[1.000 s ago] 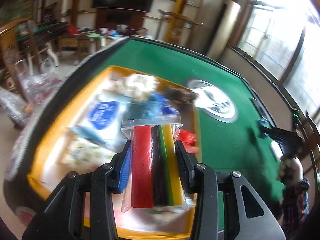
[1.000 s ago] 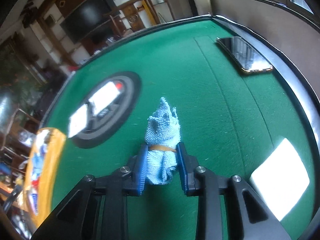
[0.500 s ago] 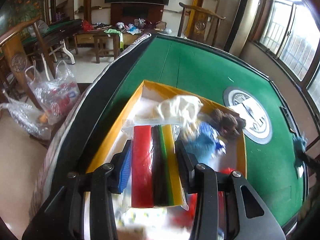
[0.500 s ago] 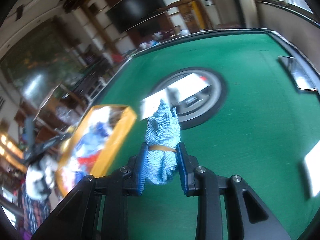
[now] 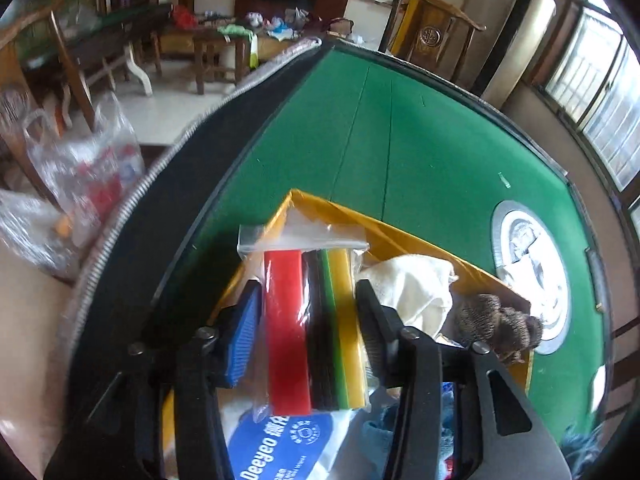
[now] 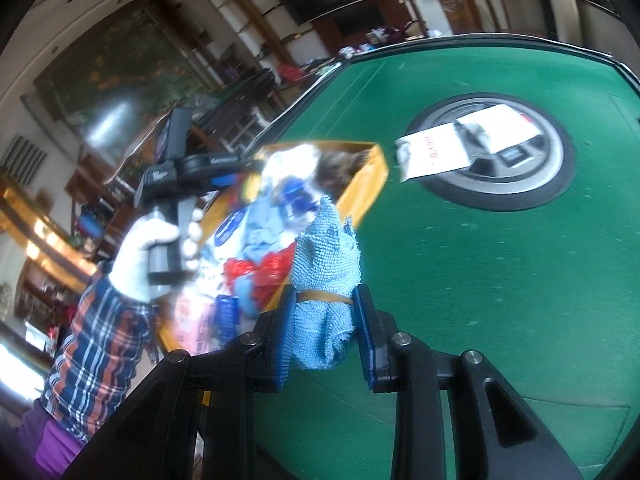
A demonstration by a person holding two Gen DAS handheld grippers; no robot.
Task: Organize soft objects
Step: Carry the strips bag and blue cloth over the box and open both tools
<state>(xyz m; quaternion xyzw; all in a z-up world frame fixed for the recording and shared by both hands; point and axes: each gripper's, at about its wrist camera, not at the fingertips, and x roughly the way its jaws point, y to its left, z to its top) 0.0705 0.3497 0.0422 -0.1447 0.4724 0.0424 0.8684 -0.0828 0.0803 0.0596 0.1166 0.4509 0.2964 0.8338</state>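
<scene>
A clear bag of red, black, green and yellow strips [image 5: 316,332] hangs between the fingers of my left gripper [image 5: 308,312], whose jaws are opening; a gap shows beside the left pad. It hangs over the far-left corner of the yellow box [image 5: 400,236], which holds a white cloth [image 5: 412,288], a brown plush [image 5: 496,324] and a blue pack [image 5: 280,440]. My right gripper [image 6: 324,312] is shut on a rolled light-blue cloth [image 6: 324,280] tied with a band, just right of the box [image 6: 372,176]. The left gripper [image 6: 192,168] also shows there, in a gloved hand [image 6: 140,256].
The box sits on a green felt table [image 5: 420,140] near its dark padded left edge. A round grey centre panel [image 6: 492,156] with a white paper card [image 6: 432,152] lies to the right of the box. Plastic bags [image 5: 80,168] and chairs stand on the floor beyond.
The left gripper has travelled along the box to its far-left corner and its left finger has drawn away from the bag. The right gripper has carried the blue cloth from mid-table to the box's side.
</scene>
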